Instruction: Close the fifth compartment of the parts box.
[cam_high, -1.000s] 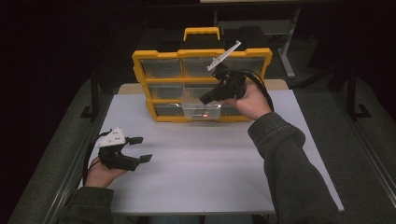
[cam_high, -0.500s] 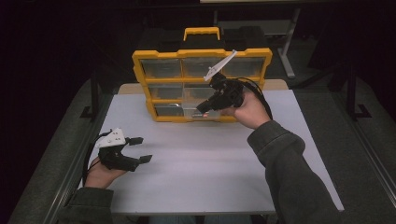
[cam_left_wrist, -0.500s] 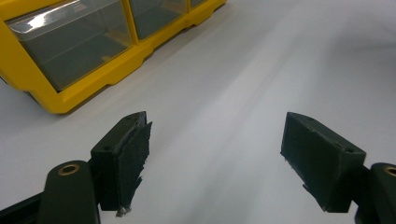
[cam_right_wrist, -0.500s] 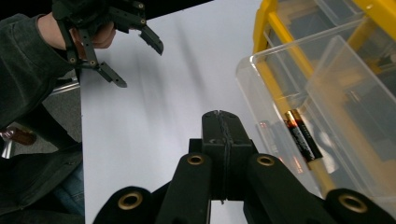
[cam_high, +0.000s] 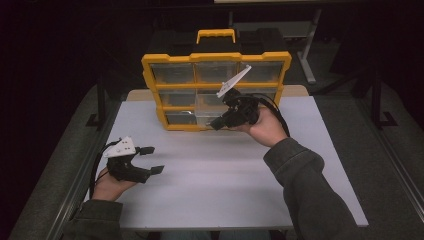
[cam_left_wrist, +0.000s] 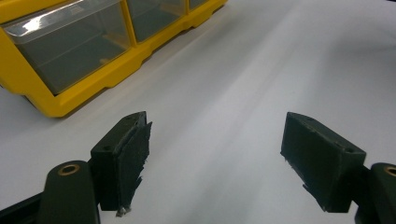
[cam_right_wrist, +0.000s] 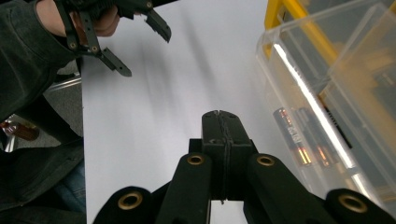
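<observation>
Drawer (cam_high: 204, 119), clear and partly pulled from the bottom row of the yellow organizer (cam_high: 216, 60) on the counter (cam_high: 225, 180), holds 2 batteries (cam_right_wrist: 299, 137); right gripper (cam_high: 216, 123), fingers closed empty, looks poised to push it, left gripper (cam_high: 150, 160) resting open.

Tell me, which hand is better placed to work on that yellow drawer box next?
Probably the right gripper: shut, it sits at the yellow drawer box's bottom drawers. The left gripper rests open, far back on the table.

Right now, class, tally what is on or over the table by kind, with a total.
Organizer: 1
Grippers: 2, left and right
Batteries in the clear drawer: 2
Total: 5
</observation>
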